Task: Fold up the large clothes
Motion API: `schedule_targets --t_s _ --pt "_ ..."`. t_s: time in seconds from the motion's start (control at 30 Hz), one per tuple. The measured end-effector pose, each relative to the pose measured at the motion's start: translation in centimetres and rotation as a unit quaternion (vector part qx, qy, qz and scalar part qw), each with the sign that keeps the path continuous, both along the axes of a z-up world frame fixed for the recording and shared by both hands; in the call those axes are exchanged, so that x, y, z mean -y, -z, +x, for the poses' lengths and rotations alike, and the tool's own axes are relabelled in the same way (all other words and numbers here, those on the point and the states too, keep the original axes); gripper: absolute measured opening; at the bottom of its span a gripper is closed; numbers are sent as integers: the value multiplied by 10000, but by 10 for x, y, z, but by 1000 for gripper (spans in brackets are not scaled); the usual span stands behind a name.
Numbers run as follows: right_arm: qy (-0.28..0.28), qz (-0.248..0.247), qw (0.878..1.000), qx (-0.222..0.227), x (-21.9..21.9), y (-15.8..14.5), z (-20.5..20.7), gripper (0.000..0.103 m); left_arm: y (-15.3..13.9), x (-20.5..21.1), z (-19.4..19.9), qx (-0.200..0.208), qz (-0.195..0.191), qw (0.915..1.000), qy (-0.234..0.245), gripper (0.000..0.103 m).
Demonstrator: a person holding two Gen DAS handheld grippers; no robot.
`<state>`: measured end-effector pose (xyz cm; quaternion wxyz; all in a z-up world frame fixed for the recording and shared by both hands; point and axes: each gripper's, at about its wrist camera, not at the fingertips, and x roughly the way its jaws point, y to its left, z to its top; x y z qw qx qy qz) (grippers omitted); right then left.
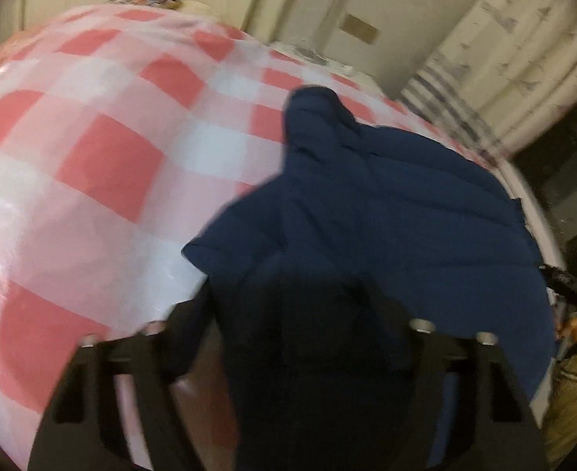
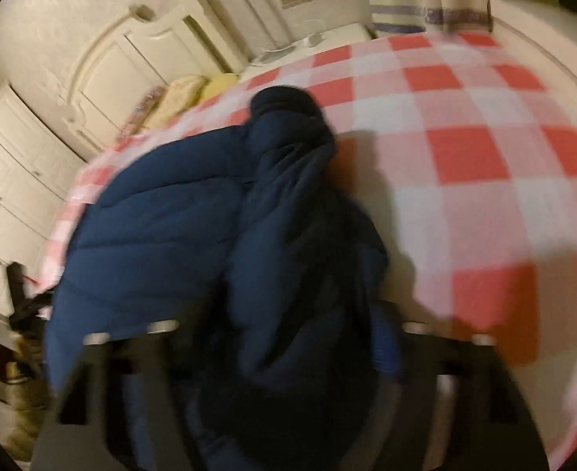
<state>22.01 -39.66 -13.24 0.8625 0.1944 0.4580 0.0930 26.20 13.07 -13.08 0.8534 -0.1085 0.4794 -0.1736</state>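
Observation:
A navy blue puffer jacket (image 1: 386, 204) lies bunched on a bed with a pink and white checked cover (image 1: 92, 157). In the left wrist view it fills the lower right, with one sleeve reaching up toward the far side. My left gripper (image 1: 288, 337) hangs just over the jacket's near edge, jaws apart, with dark fabric filling the gap between them. In the right wrist view the jacket (image 2: 163, 227) lies left of centre on the checked cover (image 2: 484, 137). My right gripper (image 2: 288, 337) stands over its near fold, jaws apart around the padded cloth. Both views are blurred.
A cream carved headboard (image 2: 104, 74) and a chest of drawers (image 2: 10, 180) stand beyond the bed's left side. Pillows (image 2: 186, 90) lie by the headboard. A striped curtain (image 2: 394, 4) hangs at the far side, next to a white nightstand (image 2: 327, 35).

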Motion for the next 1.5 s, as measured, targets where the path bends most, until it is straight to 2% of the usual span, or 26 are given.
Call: schedule_targets --t_s 0.17,0.3,0.37,0.4,0.47,0.5,0.57,0.6,0.63,0.67,0.7,0.73,0.8,0.87,0.93,1.0,1.07,1.1,1.13,1.2,1.3,1.5 --pt "67 -119 9999 12 -10 -3 -49 47 1 6 -25 117 -20 9998 130 56" --pt "76 -160 9998 -9 -11 -3 -94 47 0 8 -64 237 12 9995 222 56" --pt "102 -105 9999 -3 -10 -2 -113 48 -1 4 -82 270 -60 9995 179 57" --pt "168 -99 9998 -15 -8 -1 -116 51 -1 2 -86 276 -38 9996 98 62" --pt "281 -276 9992 -96 -4 -3 -115 59 -12 2 -92 403 264 9985 -250 67" --pt "465 -500 9975 -166 -2 -11 -114 71 -23 3 -97 580 460 9962 -461 67" --pt "845 -729 9937 85 -1 -39 -115 73 -58 16 -112 1291 864 9849 -769 71" --pt "800 -758 9923 566 -10 -66 -117 73 -78 32 -119 1683 1001 9784 -658 80" --pt "694 -819 9907 842 -19 -80 -117 73 -90 45 -121 1879 1093 9747 -516 87" --pt "558 -1062 9856 1195 -40 -100 -116 73 -99 62 -124 2031 1212 9709 -374 89" --pt "506 -1261 9818 1330 -55 -109 -114 72 -107 86 -122 2150 1394 9664 -194 89" --pt "363 -1511 9771 1457 -81 -117 -108 66 -109 104 -117 2154 1504 9648 -63 89" --pt "11 -1607 9759 1476 -117 -117 -91 56 -106 140 -101 2058 1734 9628 247 89" --pt "-313 -1855 9735 1301 -154 -104 -68 53 -94 177 -74 1827 2047 9608 405 89" --pt "-487 -1975 9731 1080 -176 -89 -46 50 -79 203 -50 1504 2184 9625 565 89" --pt "-596 -1989 9746 844 -190 -75 -27 48 -59 228 -26 1318 2416 9588 697 89" --pt "-648 -2337 9683 595 -203 -58 -3 47 -37 237 -10 1229 2663 9533 720 89" --pt "-647 -2401 9675 467 -207 -51 5 47 -28 239 -1 1128 2686 9538 739 90" --pt "-655 -2376 9687 295 -206 -40 15 47 -20 237 5 1004 2604 9575 731 91" --pt "-655 -2264 9715 242 -202 -32 20 47 -13 227 17 895 2356 9657 622 96" --pt "-696 -2263 9711 314 -203 -26 24 48 -4 224 23 832 2224 9698 562 101" --pt "-698 -2240 9710 453 -206 -15 31 48 4 217 27 739 1888 9781 477 101"
